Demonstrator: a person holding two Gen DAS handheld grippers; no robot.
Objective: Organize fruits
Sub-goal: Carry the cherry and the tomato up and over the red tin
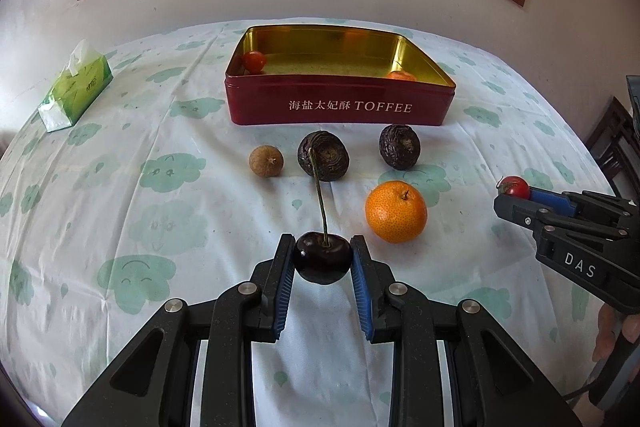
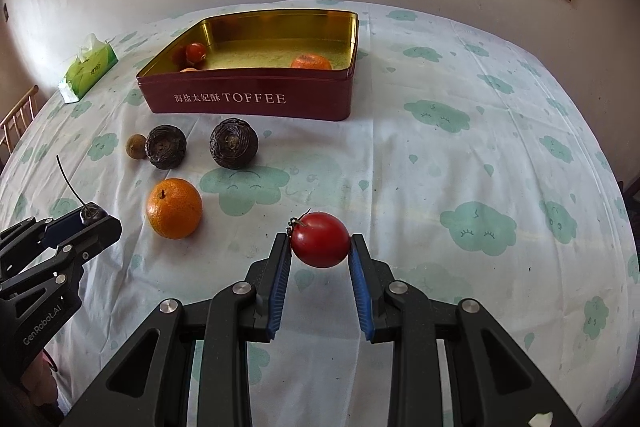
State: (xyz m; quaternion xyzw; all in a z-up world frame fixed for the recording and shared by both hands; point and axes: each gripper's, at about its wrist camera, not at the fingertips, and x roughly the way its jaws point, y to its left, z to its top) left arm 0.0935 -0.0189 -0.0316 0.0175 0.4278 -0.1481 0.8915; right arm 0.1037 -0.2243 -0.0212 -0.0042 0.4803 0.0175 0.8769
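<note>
L gripper [image 1: 323, 259]: jaws narrow, pinching a dark cherry [image 1: 322, 262] btwn the blue pads, stem sticking up fwd; held clear above the cloth.
R gripper [image 2: 320, 247]: jaws narrow, clamped on a red cherry tomato [image 2: 320, 239], lifted off the table; its shadow falls on the cloth just below.
Toffee tin [image 1: 340, 105]: red outside, gold inside, lid off, well ahead of L jaws; from R wrist view it's ahead and to the left of the jaws.
In tin: 1 small red tomato [image 2: 195, 52] at the left end, 1 small orange [image 2: 311, 62] near the front wall twd the right; a third orange-ish bit [image 2: 188, 69] peeks over the front wall by the tomato, can't tell what.
Loose orange [image 1: 396, 211]: on cloth, just ahead-right of L jaws, ahead-left of R jaws.
Dark wrinkled fruits: two, [image 1: 323, 155] and [image 1: 399, 146], side by side btwn the jaws and tin, apart from each other.
Small brown fruit [image 1: 266, 161]: left of the wrinkled pair, near the closer one.
Tissue pack [image 1: 76, 87]: green, far left of tin, well apart.
Table [image 1: 120, 227]: white cloth w/ green cloud print.
</note>
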